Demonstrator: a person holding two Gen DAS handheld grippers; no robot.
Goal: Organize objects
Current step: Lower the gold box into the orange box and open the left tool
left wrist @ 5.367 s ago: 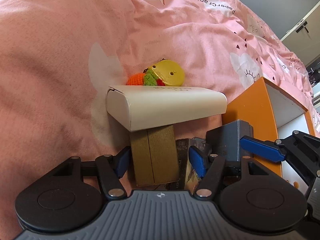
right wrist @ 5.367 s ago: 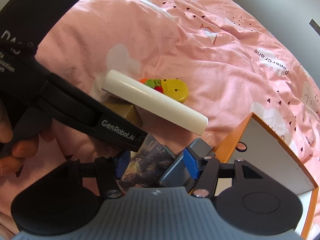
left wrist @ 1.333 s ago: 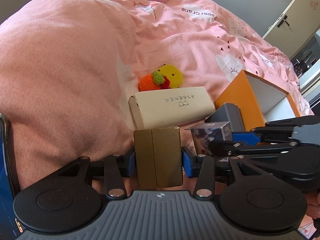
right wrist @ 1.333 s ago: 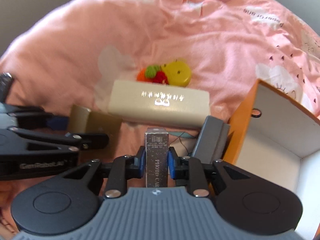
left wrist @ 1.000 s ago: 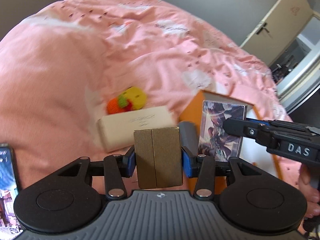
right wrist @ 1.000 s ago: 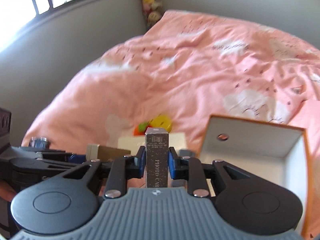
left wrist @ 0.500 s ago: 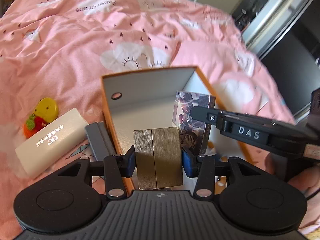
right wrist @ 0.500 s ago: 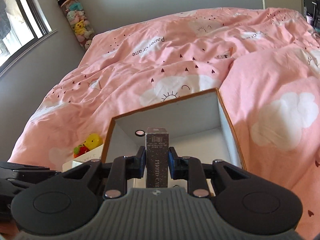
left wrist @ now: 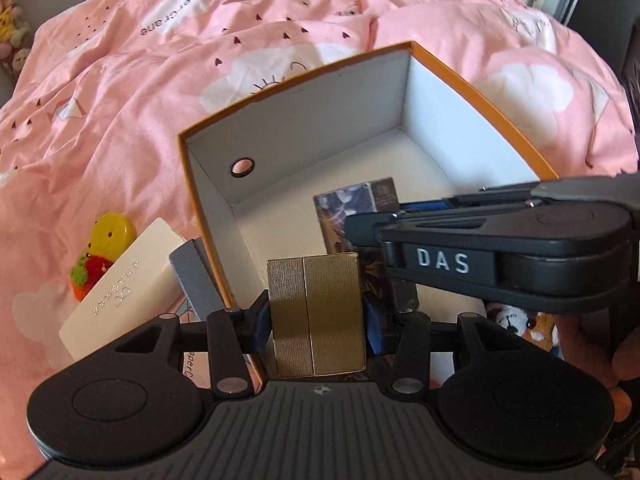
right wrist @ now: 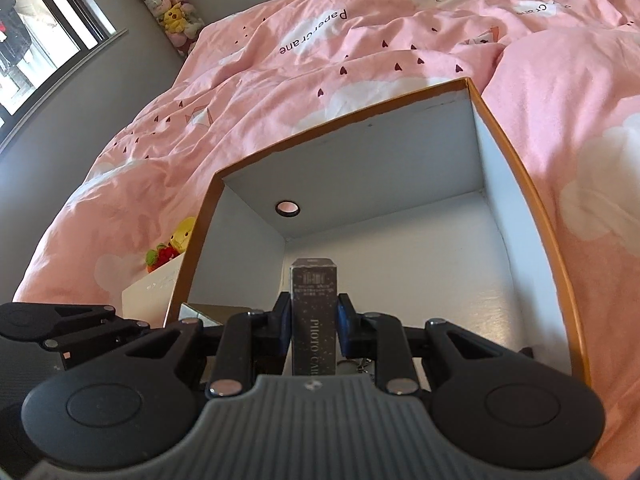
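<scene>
My left gripper [left wrist: 316, 316] is shut on a gold box [left wrist: 316, 312] and holds it above the near left edge of an open orange box with a white inside [left wrist: 472, 92]. My right gripper [right wrist: 314, 316] is shut on a dark photo card box [right wrist: 314, 312], held upright over the orange box's inside [right wrist: 520, 184]. The photo card box also shows in the left wrist view [left wrist: 356, 204], with the right gripper [left wrist: 420, 216] coming in from the right.
On the pink duvet [left wrist: 120, 80] left of the orange box lie a cream case [left wrist: 120, 284], a grey box [left wrist: 194, 276] and a yellow and orange crochet toy [left wrist: 102, 248]. A plush toy [left wrist: 520, 320] shows at the box's near right. A window [right wrist: 36, 32] is far left.
Both grippers have carried their boxes from the duvet to over the orange box, and in the last half second moved closer and lower toward its inside.
</scene>
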